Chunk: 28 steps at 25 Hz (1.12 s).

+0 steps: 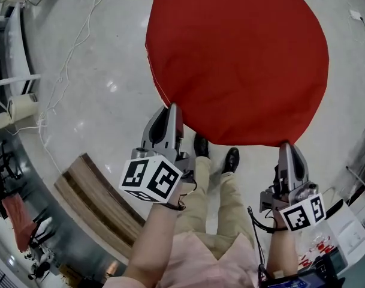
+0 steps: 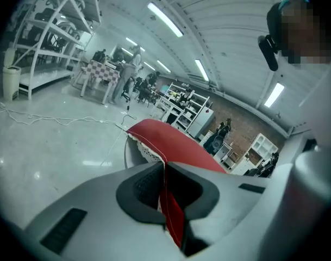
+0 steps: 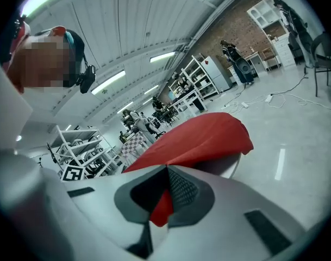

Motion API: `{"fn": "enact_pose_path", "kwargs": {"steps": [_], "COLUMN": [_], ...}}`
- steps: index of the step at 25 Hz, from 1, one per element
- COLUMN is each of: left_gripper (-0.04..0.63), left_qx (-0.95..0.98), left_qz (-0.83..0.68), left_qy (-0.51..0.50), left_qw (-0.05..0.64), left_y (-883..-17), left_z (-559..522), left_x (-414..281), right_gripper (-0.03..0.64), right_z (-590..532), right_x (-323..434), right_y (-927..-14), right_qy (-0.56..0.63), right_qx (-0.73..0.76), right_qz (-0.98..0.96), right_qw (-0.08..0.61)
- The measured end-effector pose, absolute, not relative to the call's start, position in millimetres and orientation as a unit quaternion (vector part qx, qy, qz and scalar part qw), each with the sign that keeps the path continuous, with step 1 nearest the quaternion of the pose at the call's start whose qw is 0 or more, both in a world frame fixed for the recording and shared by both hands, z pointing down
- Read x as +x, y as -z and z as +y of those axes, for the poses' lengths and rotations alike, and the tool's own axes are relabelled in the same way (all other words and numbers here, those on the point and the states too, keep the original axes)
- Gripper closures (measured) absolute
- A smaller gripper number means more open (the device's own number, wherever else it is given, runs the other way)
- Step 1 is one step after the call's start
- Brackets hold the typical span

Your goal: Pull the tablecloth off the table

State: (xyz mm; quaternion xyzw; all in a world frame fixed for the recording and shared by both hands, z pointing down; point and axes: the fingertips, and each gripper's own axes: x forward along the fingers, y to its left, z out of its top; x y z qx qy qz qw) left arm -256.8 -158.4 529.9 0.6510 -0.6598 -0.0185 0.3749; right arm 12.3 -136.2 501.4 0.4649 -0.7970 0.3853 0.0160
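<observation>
a: what's biggest here?
b: the pale floor (image 1: 98,71). on it stands the round table (image 3: 226,165), with the red tablecloth (image 1: 236,53) spread over its whole top.
a: and the grippers?
b: the left gripper (image 1: 172,108) is clamped on the tablecloth's near edge, the red hem pinched between its pads. the right gripper (image 1: 285,145) grips the same edge further right.
a: anything smaller?
b: two black shoes (image 1: 231,159) on the floor between the grippers, by that edge.
</observation>
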Motion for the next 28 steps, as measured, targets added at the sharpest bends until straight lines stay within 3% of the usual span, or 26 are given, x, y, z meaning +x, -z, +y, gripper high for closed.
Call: {"fn": "enact_pose_path", "kwargs": {"steps": [28], "left_gripper": [0.557], "left_qx": [0.750], "left_qz": [-0.621], "left_qy": [0.053], "left_qw": [0.221], "left_y": [-346], "left_z": [-188], "left_x": [-230], "right_gripper": [0.600], "right_z": [-178], "right_x": [57], "right_y": [-338], "right_qy": [-0.280], "right_qx": [0.488], "right_qz": [-0.820], "right_qw": [-0.107]}}
